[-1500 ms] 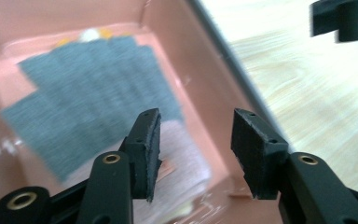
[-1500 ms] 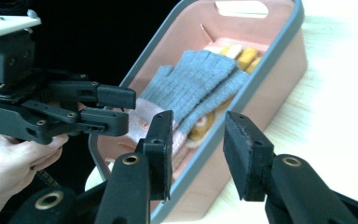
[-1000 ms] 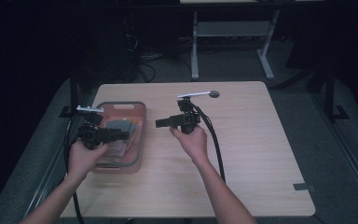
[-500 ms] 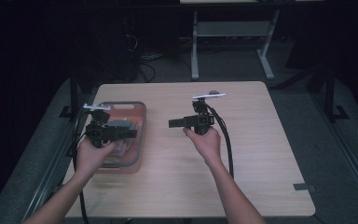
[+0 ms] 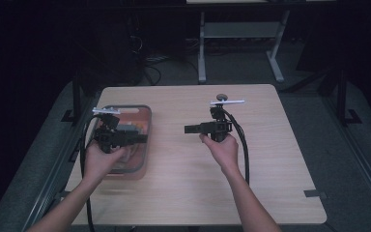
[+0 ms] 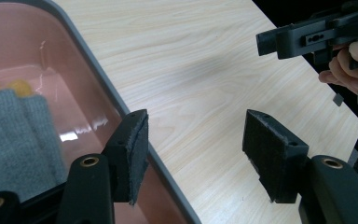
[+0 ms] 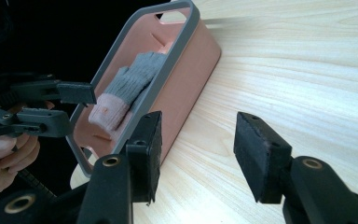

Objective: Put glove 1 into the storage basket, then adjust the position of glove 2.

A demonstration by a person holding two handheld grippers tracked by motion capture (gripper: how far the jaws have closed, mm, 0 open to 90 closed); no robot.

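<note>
Both tongs, left [image 6: 193, 144] over the bin's rim [image 6: 98, 70], right [image 7: 196, 144] above bare table [image 5: 270, 193], gape empty.

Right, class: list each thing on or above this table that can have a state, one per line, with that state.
left gripper: jaws open, nothing between them, just been opening, held over the bin's edge
right gripper: jaws open, nothing between them, held above the table
bin: upright, no lid, on the table
glove: lying inside the bin, untouched
table: bare wood apart from the bin
</note>
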